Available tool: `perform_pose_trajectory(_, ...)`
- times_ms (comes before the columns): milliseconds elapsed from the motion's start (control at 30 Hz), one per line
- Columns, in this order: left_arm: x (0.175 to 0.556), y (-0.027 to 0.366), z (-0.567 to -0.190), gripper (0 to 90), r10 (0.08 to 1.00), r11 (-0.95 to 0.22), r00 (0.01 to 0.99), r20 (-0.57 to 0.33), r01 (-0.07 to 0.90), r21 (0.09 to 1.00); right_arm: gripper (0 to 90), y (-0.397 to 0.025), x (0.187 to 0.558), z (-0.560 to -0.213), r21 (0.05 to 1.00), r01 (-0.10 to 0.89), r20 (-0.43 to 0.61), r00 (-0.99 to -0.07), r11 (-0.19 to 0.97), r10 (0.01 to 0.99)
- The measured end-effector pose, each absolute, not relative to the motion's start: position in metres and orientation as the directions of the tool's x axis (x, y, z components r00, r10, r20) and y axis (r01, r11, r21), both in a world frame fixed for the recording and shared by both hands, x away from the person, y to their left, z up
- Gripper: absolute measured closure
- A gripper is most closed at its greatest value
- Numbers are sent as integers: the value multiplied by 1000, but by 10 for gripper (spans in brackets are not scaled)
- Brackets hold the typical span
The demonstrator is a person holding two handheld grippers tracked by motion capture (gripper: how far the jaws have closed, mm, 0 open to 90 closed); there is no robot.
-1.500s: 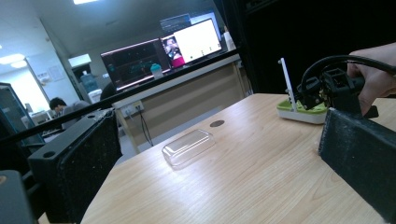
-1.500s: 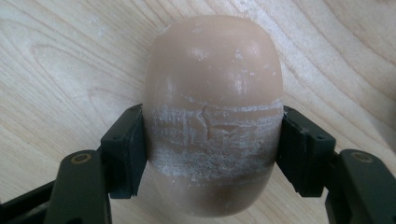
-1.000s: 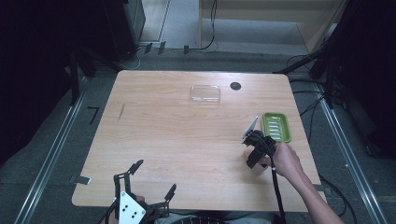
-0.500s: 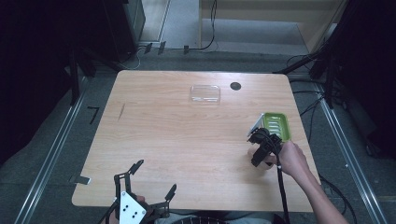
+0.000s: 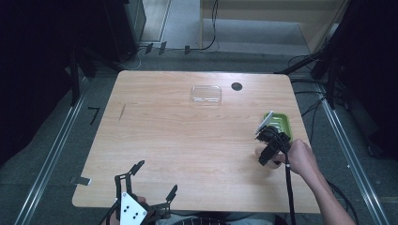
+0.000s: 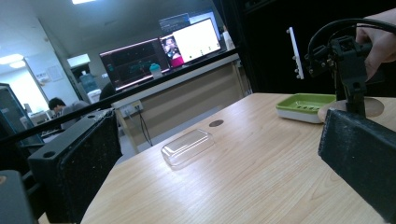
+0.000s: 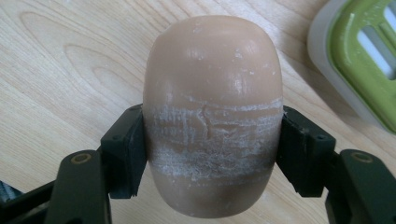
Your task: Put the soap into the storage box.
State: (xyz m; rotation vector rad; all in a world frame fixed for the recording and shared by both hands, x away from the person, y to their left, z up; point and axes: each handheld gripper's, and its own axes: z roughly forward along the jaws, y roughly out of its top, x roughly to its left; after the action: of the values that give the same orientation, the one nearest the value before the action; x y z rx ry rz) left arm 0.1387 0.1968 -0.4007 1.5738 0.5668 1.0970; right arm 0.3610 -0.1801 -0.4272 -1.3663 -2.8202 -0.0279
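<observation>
the right gripper (image 7: 212, 154) clamps a tan soap bar (image 7: 212, 116) between its 2 jaws, just left of the green soap dish (image 5: 279, 123) at the table's right edge. the left gripper (image 5: 152, 187) sits wide open and holds nothing at the near edge.

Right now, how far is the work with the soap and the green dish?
Done: the right gripper has the tan soap bar clamped between its jaws, beside the green soap dish. In hand: carrying the soap; in the right gripper view it is not yet over the dish. Probably left: setting it in the dish, perhaps adding the clear lid, which lies apart. The left gripper waits open at the near edge.
</observation>
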Motion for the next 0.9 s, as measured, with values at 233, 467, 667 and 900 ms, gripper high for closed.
perform_pose_trajectory(233,139,197,-401,0,814,-303,461,353,-182,935,333,-191,363,-423,17,798,12,-602,602,798)
perform_pose_trajectory(467,139,197,-401,0,815,-302,461,352,-182,936,334,-202,365,-419,20,819,11,-573,573,819)
perform_pose_trajectory(667,139,197,-401,0,814,-303,461,353,-182,936,333,-209,367,-417,26,828,11,-560,560,828)
perform_pose_trajectory(900,139,197,-401,0,814,-303,460,354,-183,935,333,-217,368,-415,32,842,13,-539,539,842)
